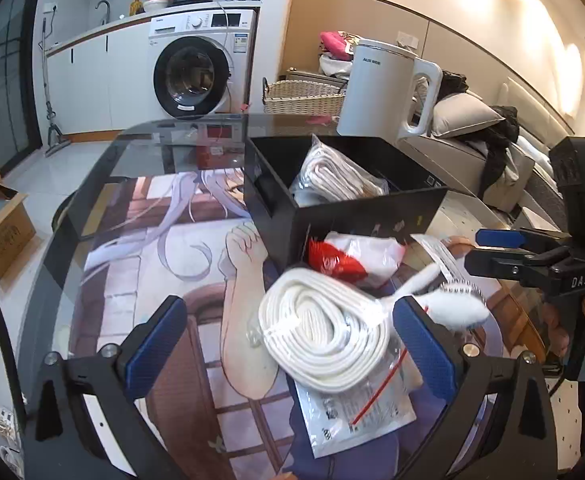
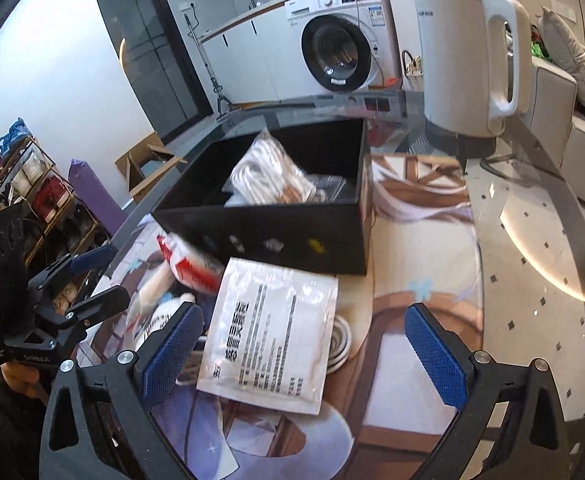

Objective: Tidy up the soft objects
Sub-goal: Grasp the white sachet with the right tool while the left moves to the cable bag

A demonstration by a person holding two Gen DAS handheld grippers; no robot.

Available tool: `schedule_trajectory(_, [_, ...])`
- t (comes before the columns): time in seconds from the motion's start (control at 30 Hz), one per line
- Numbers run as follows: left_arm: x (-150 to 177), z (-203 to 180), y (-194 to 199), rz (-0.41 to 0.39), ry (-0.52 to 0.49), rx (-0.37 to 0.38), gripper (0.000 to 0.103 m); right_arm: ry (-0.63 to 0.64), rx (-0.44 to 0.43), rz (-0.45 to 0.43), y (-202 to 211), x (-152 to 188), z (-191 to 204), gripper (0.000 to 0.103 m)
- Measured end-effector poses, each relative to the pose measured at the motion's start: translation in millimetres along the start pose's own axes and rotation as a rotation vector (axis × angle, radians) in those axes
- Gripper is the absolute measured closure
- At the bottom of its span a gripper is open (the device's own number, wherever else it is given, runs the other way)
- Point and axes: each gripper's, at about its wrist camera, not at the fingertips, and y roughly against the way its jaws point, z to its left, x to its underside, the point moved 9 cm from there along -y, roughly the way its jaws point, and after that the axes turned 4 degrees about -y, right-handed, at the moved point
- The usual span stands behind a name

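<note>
So the black box point(image 1: 348, 216) sits on the glass worktop point(image 1: 140, 152) with one bagged bundle of white cord point(image 1: 332, 172) already inside, leaning against the far side. Still loose, just in front of the box: a bagged coil of white cord point(image 1: 324, 336), a red and white packet point(image 1: 348, 256), a white fluffy thing point(image 1: 452, 308) and a flat printed pouch point(image 2: 268, 336).

Left tool point(image 1: 288, 344) is spread wide with nothing in it, and the coil lies between its fingers, closer to the right pad. Right tool point(image 2: 304, 348) is also spread and empty, hovering over the flat pouch, which looks like it's lying partly on top of the coil's edge.

My take on doing this bit well: the coil seems the obvious next grab for the left side. Centre it first so both pads land on the cord bundle, not just on loose plastic, since the bag will probably slide or stretch if you pinch film alone. Squeeze low on the coil, then lift straight up before swinging over the box wall. Watch the pouch, it may drag along if it overlaps. The right side could shift it off first. Also the kettle point(image 1: 388, 88) stands just behind the box, so don't overshoot.
</note>
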Motion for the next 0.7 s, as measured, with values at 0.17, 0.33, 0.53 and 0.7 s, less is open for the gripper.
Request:
schedule_trajectory(0.17, [8,1,-1,0.006,0.021,0.034,0.000,-0.005,-0.005,0.021,-6,3,4,0.000])
schedule_trajectory(0.33, [10,-6,-3,0.022,0.008,0.054,0.000,-0.009,-0.005,0.040,-14,5,3,0.000])
schedule_trajectory(0.53, [10,-4,-7,0.044,0.060,0.067,0.000,-0.046,-0.024,0.065,-23,8,-3,0.000])
schedule_trajectory(0.7, [9,3,-8,0.058,0.111,0.067,0.000,-0.045,-0.040,0.070,-27,7,0,0.001])
